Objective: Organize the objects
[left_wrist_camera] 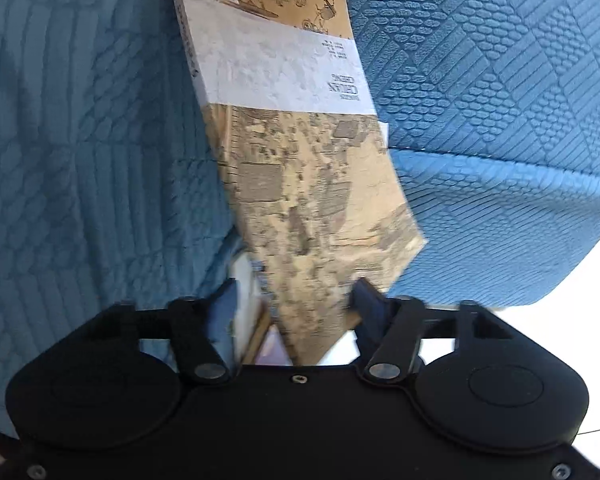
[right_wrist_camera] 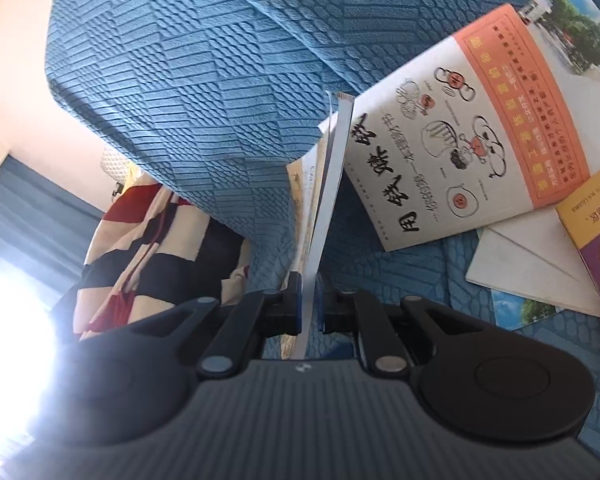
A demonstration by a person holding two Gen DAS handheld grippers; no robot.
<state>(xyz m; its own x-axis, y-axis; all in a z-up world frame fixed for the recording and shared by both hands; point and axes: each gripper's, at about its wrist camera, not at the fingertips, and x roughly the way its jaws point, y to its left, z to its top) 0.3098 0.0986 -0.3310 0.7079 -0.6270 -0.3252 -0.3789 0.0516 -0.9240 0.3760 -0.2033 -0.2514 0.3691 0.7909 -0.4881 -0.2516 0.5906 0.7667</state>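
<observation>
Left hand-held gripper (left_wrist_camera: 296, 312) straddles the tan book (left_wrist_camera: 300, 168), whether gripping cannot be told; the book's long axis runs away toward the blue sofa (left_wrist_camera: 500, 80). Right hand-held gripper (right_wrist_camera: 310, 304) is clamped on a thin book (right_wrist_camera: 328, 184) held edge-on, pointing forward.

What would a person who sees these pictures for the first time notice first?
In the left wrist view, a tan book with a white band stands between the fingers of the left gripper, against the blue quilted sofa cover. In the right wrist view, the right gripper pinches a thin book seen edge-on, and a white book with an orange band lies on the sofa to its right.
</observation>
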